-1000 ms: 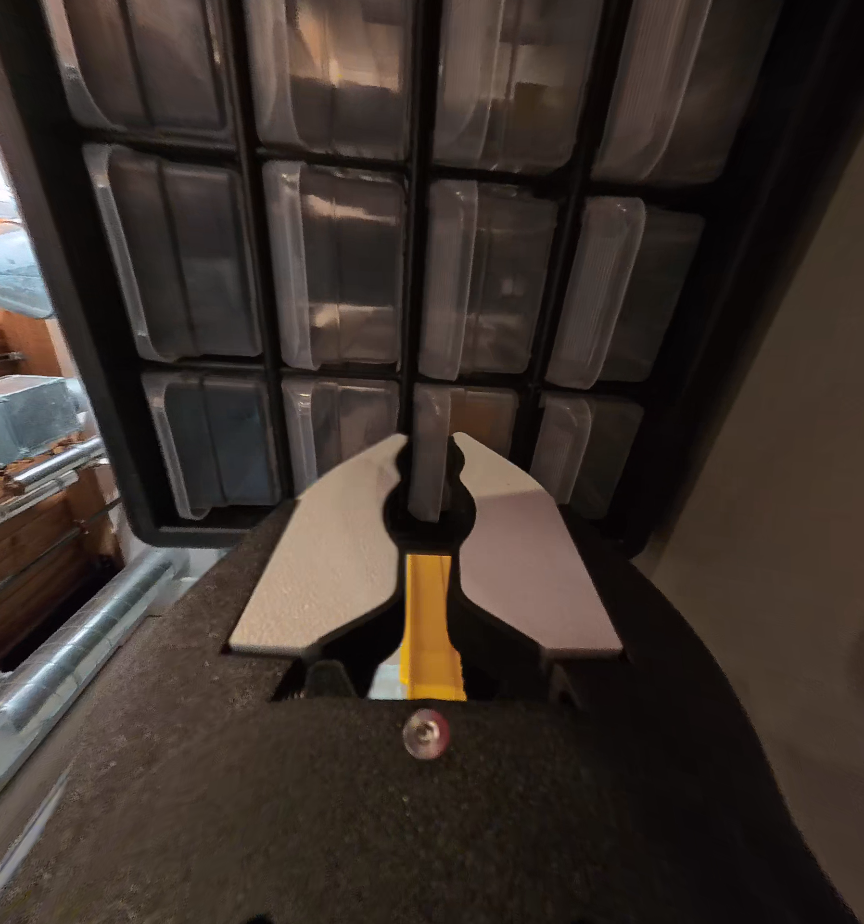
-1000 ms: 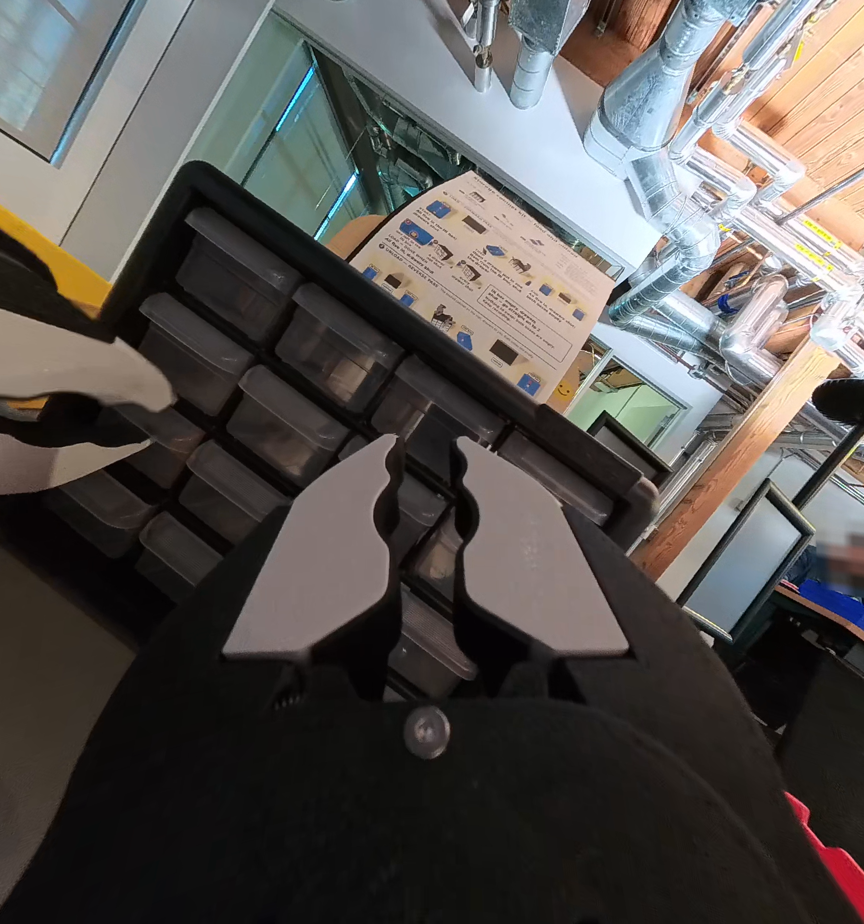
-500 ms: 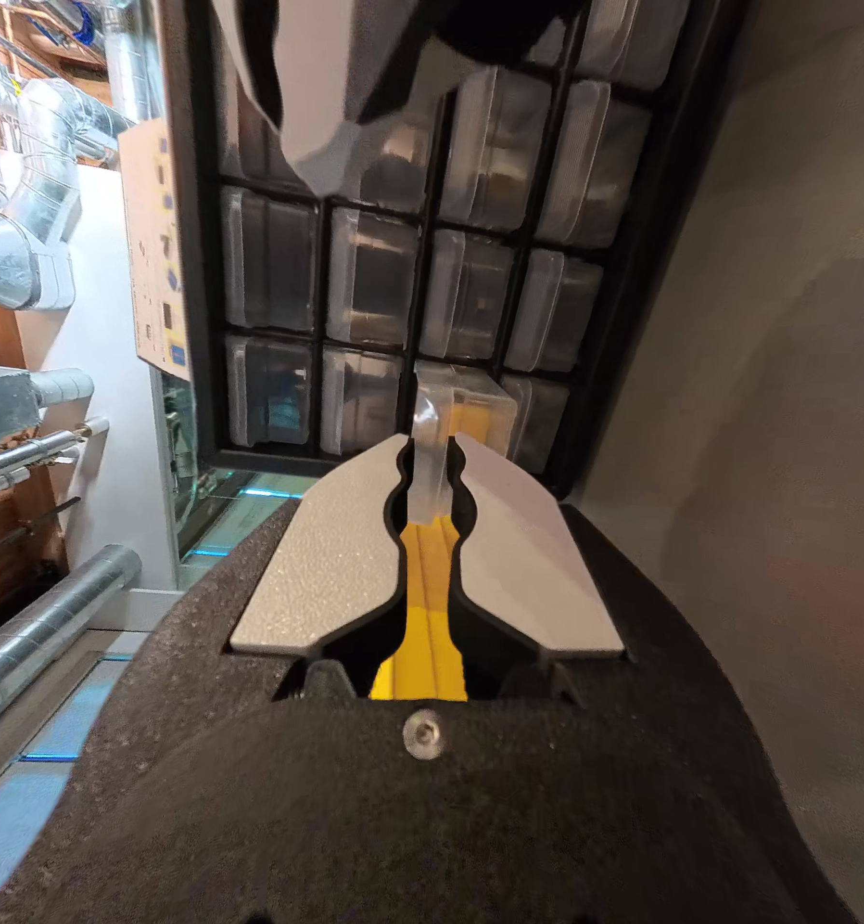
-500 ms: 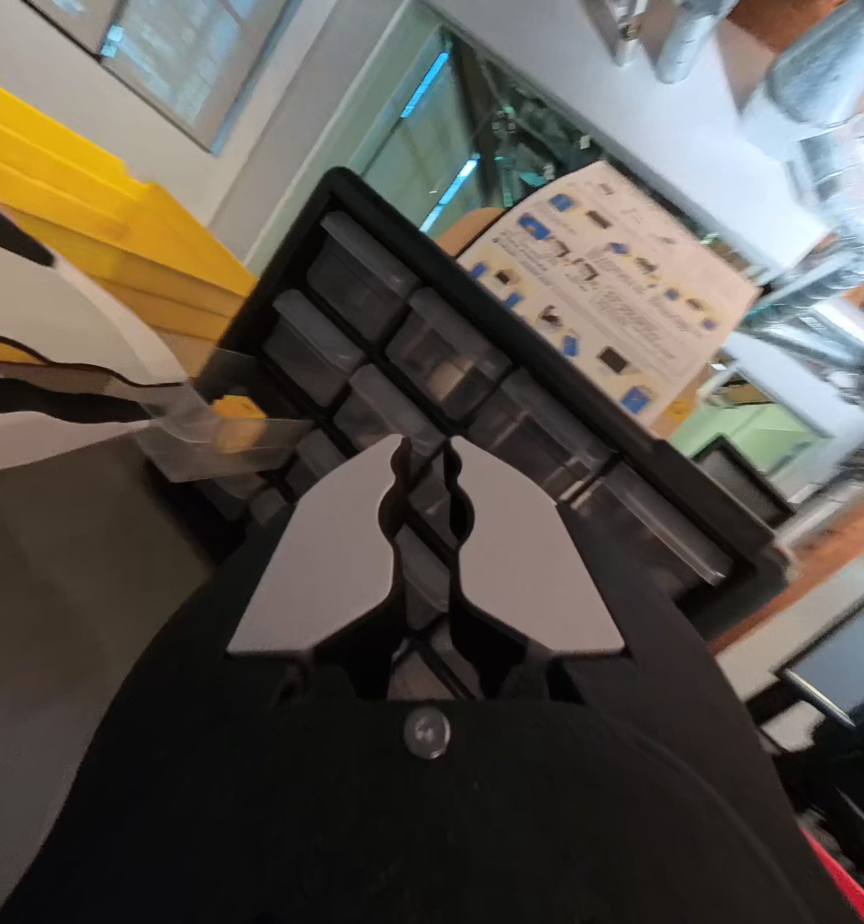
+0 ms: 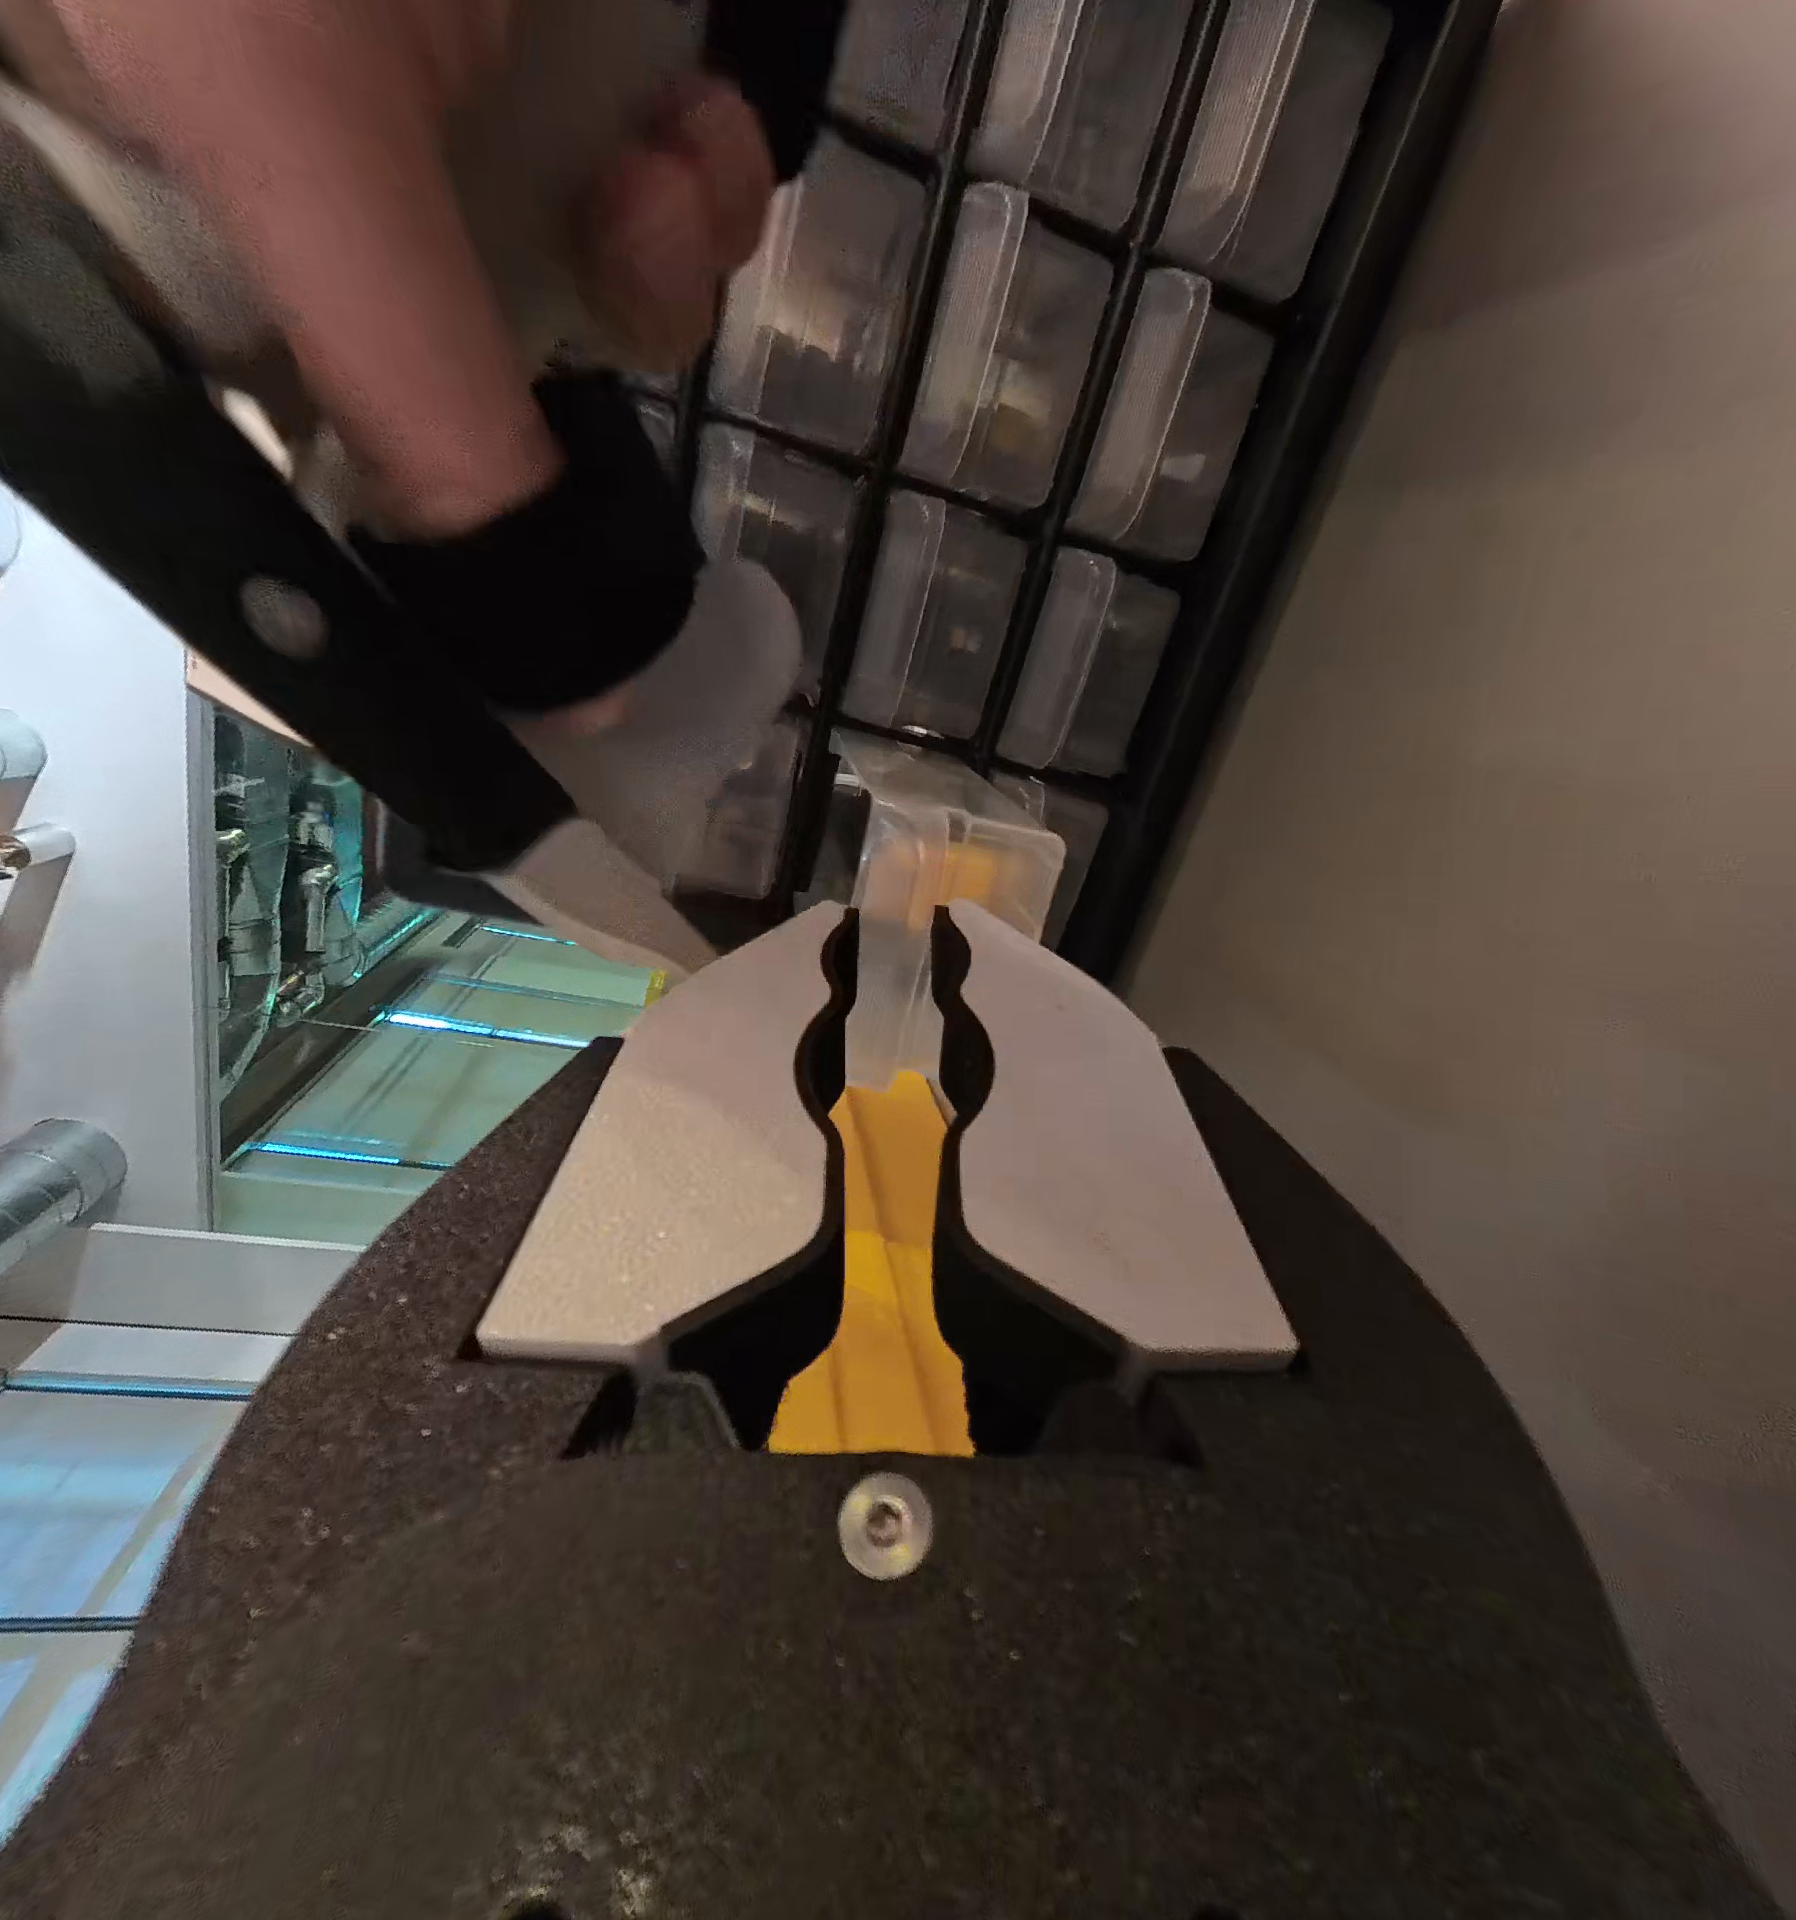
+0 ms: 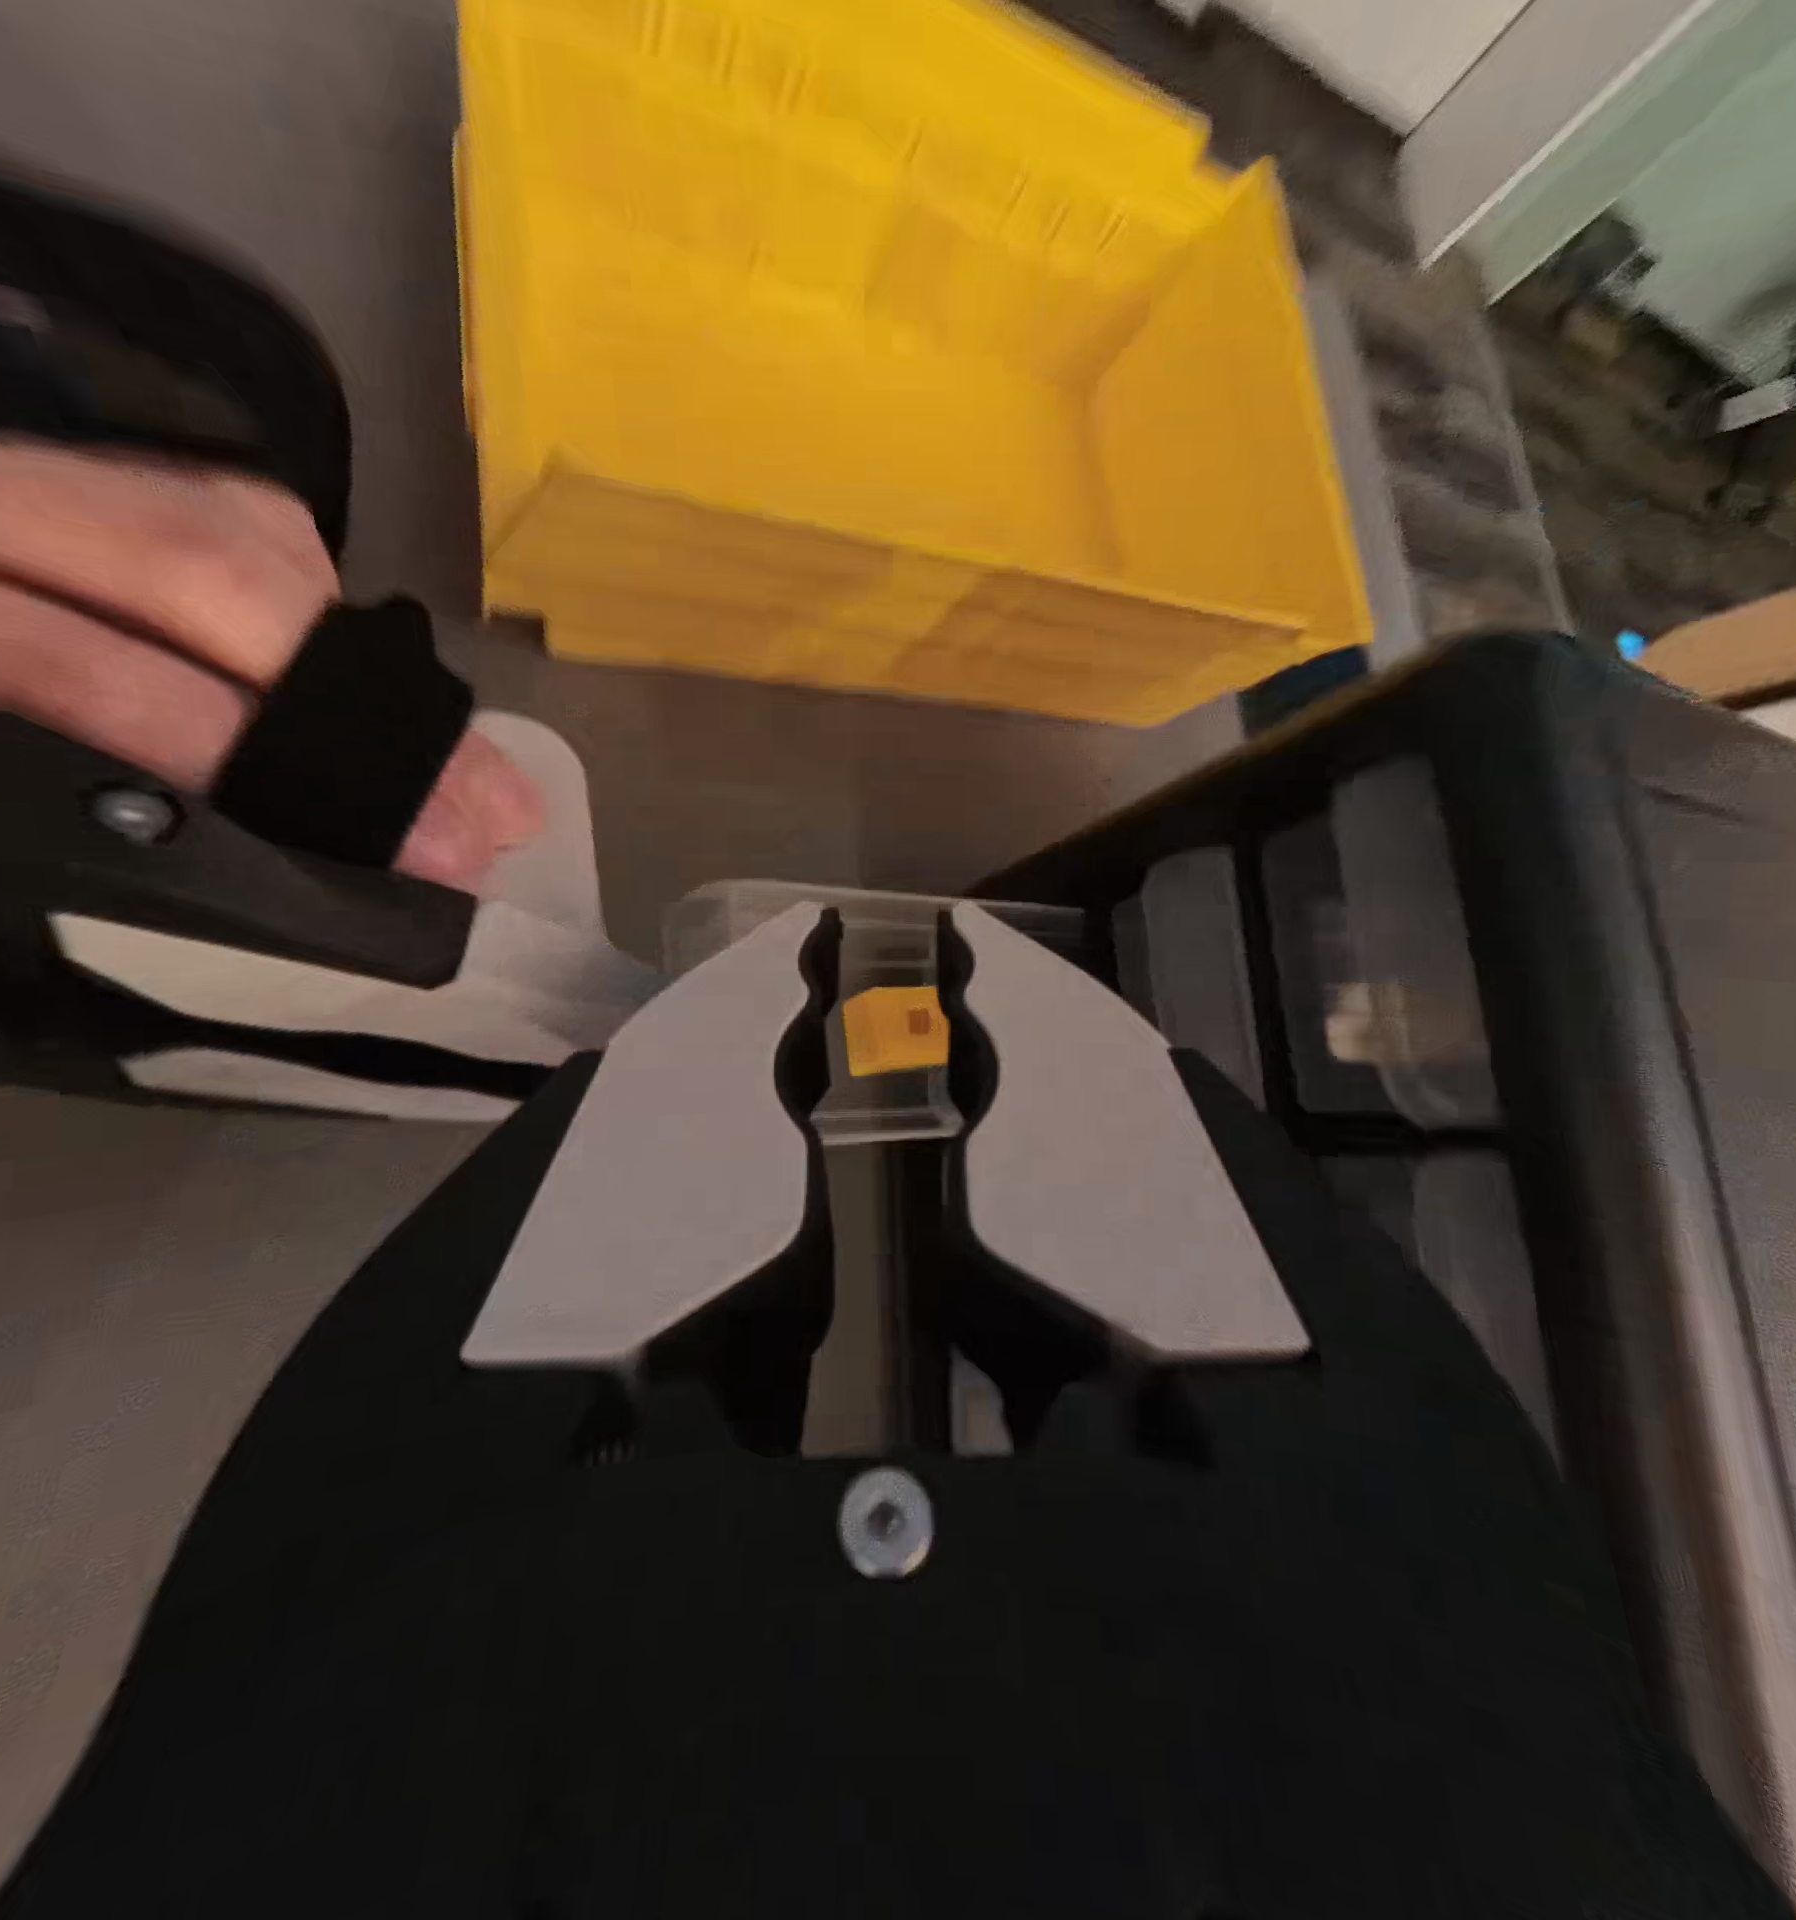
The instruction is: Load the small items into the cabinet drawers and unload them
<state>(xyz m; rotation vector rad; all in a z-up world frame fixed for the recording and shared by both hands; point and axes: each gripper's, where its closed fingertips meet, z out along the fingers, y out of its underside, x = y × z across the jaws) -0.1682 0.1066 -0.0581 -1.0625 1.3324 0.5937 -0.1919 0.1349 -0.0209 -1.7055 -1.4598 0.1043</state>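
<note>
Two tools worked one clear drawer [image 5: 951, 847]: the left tool [image 5: 895, 914] was clamped on its handle, pulled from the cabinet [image 5: 1029, 436]; the right tool [image 6: 881, 920] hovered apart above the orange item [image 6: 892, 1034] inside. Unloading seemed underway; next, pinch it.

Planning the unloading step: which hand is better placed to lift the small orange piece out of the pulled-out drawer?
Right. The right tongs are slightly open and aimed straight at the orange piece in the clear drawer, while the left tongs are shut on its handle.
</note>
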